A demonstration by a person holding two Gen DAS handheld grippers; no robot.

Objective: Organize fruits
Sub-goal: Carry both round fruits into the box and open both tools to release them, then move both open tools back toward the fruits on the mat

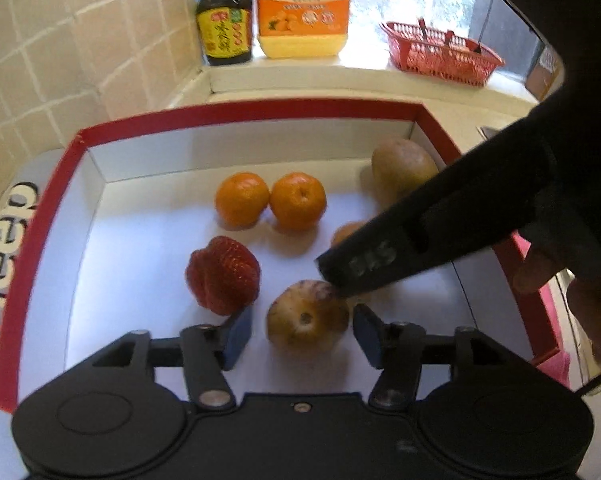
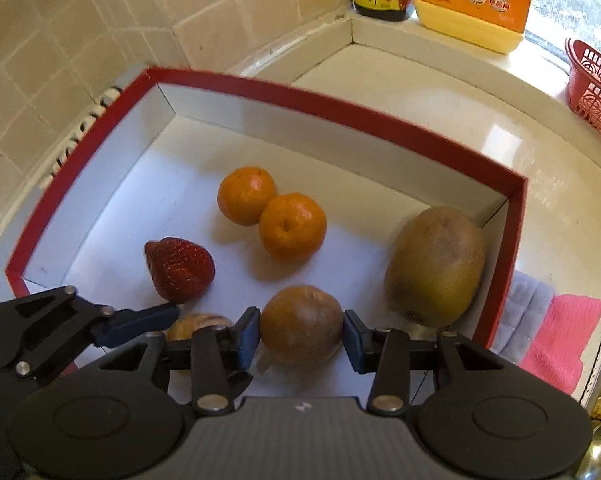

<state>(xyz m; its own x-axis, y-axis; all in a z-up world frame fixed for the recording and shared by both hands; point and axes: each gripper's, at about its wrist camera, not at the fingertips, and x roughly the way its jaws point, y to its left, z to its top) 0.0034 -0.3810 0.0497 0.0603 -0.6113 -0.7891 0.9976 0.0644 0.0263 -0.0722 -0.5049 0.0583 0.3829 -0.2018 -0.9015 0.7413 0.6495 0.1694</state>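
Note:
A red-rimmed white box (image 1: 244, 114) (image 2: 340, 112) holds the fruit: two oranges (image 1: 242, 199) (image 2: 292, 226), a strawberry (image 1: 223, 274) (image 2: 180, 268), a kiwi (image 1: 400, 166) (image 2: 436, 266) in the right corner, a pale round fruit (image 1: 306, 316) (image 2: 198, 326) and a brown round fruit (image 2: 300, 324). My left gripper (image 1: 302, 334) is open, its blue pads either side of the pale fruit with gaps. My right gripper (image 2: 300, 334) has its pads against both sides of the brown fruit on the box floor. In the left wrist view the right gripper's black body (image 1: 440, 236) hides that fruit.
The box sits on a cream counter in a tiled corner. A soy sauce bottle (image 1: 223, 16) and an orange detergent jug (image 1: 302, 8) stand on the sill behind. A red plastic basket (image 1: 440, 54) is at the back right. Grey and pink cloths (image 2: 556, 336) lie right of the box.

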